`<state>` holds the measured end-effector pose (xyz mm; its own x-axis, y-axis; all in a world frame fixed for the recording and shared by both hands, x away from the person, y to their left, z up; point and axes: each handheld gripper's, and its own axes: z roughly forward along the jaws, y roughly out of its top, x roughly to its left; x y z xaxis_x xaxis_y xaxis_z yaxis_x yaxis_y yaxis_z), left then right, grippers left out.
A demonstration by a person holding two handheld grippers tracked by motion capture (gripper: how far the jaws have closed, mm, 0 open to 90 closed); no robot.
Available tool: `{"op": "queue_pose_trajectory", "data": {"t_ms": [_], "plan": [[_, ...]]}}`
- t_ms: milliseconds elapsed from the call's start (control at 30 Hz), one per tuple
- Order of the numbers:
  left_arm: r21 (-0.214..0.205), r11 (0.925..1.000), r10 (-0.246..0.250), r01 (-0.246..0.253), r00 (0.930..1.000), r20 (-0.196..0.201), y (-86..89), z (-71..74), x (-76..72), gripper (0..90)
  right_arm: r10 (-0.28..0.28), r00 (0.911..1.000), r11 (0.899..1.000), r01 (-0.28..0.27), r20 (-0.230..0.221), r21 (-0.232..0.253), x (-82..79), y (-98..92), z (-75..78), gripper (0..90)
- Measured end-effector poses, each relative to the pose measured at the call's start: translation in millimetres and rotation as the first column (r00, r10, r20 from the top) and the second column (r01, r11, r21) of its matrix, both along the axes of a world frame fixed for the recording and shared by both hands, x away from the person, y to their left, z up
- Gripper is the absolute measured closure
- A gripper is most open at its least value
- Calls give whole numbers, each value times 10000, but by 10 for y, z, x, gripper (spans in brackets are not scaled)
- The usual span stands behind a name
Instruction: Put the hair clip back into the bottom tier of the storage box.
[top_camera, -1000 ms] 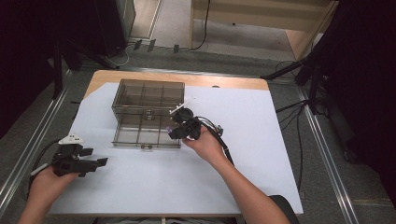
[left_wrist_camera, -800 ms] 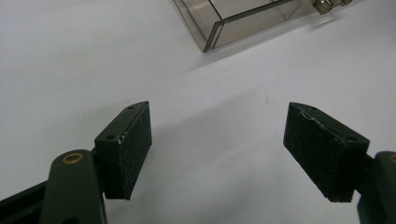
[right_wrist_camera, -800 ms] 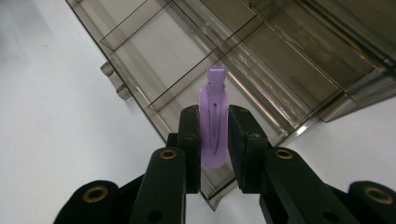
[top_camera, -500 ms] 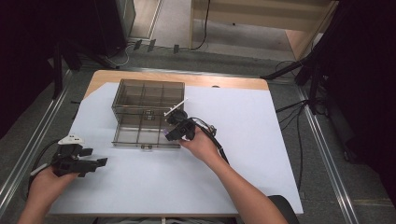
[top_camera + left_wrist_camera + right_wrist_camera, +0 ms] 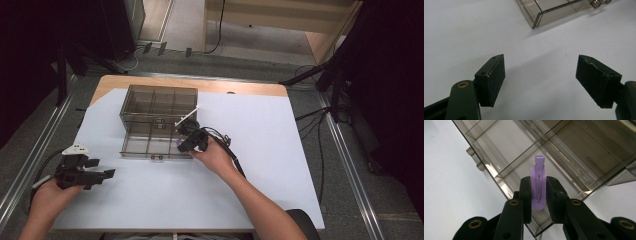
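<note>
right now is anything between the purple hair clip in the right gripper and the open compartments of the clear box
Nothing visible. The right gripper holds the purple plastic hair clip directly over the open-topped, smoky clear plastic compartment box; only its low divider walls lie beneath, and no lid covers the cells.

Purple hair clip (image 5: 538, 186), smoky transparent organizer box (image 5: 150, 102), white table cover (image 5: 280, 150).

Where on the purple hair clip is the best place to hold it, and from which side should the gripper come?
Grip the purple hair clip across its two flat faces near the rounded end, coming along its length, as the right gripper does. The clip is thin and long, so its narrow end stays free above the clear box.
</note>
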<state>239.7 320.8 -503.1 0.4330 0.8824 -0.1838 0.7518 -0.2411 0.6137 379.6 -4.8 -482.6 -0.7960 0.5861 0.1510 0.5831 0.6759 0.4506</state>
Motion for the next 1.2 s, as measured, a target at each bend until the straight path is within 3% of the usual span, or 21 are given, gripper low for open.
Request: {"op": "queue_pose_trajectory", "data": {"t_ms": [1200], "plan": [[50, 10000, 9, -9, 10000, -19, -9, -8, 2, 242, -24, 9999, 9991, 19, -123, -420, 10, 38, -102, 766]]}}
